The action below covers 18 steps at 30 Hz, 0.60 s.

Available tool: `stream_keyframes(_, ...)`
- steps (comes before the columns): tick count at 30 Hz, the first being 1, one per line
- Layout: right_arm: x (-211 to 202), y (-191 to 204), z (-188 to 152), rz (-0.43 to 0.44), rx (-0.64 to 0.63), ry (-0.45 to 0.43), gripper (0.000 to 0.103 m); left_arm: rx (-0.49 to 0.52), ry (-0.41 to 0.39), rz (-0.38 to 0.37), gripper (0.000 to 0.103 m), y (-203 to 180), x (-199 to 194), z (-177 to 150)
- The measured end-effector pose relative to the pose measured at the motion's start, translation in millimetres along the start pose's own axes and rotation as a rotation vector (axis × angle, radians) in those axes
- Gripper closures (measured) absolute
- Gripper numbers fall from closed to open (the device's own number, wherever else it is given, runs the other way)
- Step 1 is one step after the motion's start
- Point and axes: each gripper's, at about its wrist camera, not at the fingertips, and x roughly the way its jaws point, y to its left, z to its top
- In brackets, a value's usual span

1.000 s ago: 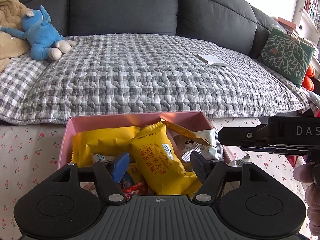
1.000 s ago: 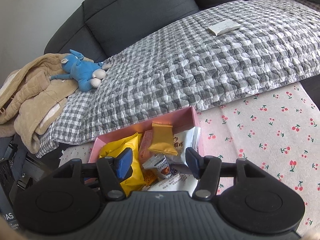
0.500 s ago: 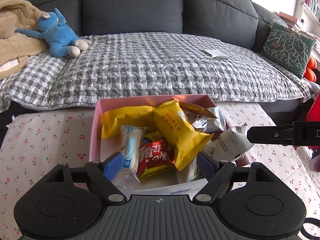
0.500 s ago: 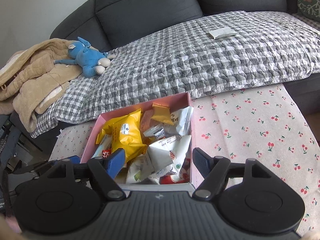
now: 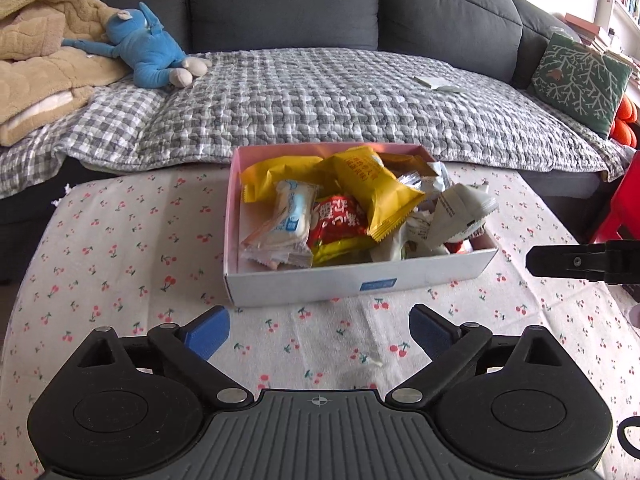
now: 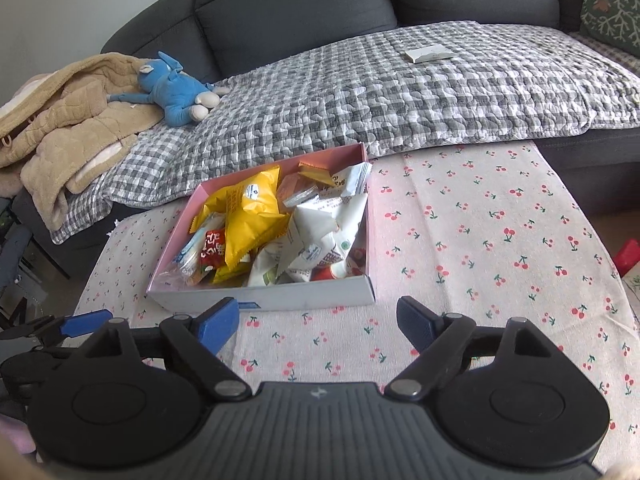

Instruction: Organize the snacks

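Observation:
A shallow box (image 5: 360, 280), white outside and pink inside, stands on the cherry-print tablecloth (image 5: 120, 248); it also shows in the right wrist view (image 6: 304, 298). It holds several snack packets: a yellow packet (image 5: 372, 188) (image 6: 250, 216), a red packet (image 5: 340, 220), a white-blue packet (image 5: 290, 216) and white packets (image 6: 328, 232). My left gripper (image 5: 318, 330) is open and empty, a short way in front of the box. My right gripper (image 6: 318, 322) is open and empty, in front of the box; its finger (image 5: 576, 260) shows at the right of the left wrist view.
A dark grey sofa (image 5: 280, 4) with a checked quilt (image 5: 340, 96) lies behind the table. On it are a blue plush toy (image 5: 148, 52), a tan blanket (image 5: 40, 64), a white packet (image 5: 438, 83) and a green cushion (image 5: 580, 80).
Both grippers have pulled back from over the box to in front of it and have opened wider. The snacks stay in the box.

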Motion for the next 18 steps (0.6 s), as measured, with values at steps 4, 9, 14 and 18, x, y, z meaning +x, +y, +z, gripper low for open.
stream_keyframes(4, -3, 7, -14, -0.044, -0.051, 0.002, 0.010, -0.050, 0.005, 0.013, 0.004, 9, -6, -17)
stream_keyframes(9, -1, 16, -33, -0.141, -0.123, -0.010, 0.007, -0.073, 0.019, 0.040, 0.001, 10, -11, -29)
stream_keyframes(14, -2, 31, -40, -0.174, -0.186, -0.025, 0.005, -0.034, 0.030, 0.079, 0.001, 2, -16, -37)
stream_keyframes(18, -6, 37, -37, -0.148, -0.165, -0.050, 0.002, -0.016, 0.018, 0.093, 0.001, -4, -22, -39)
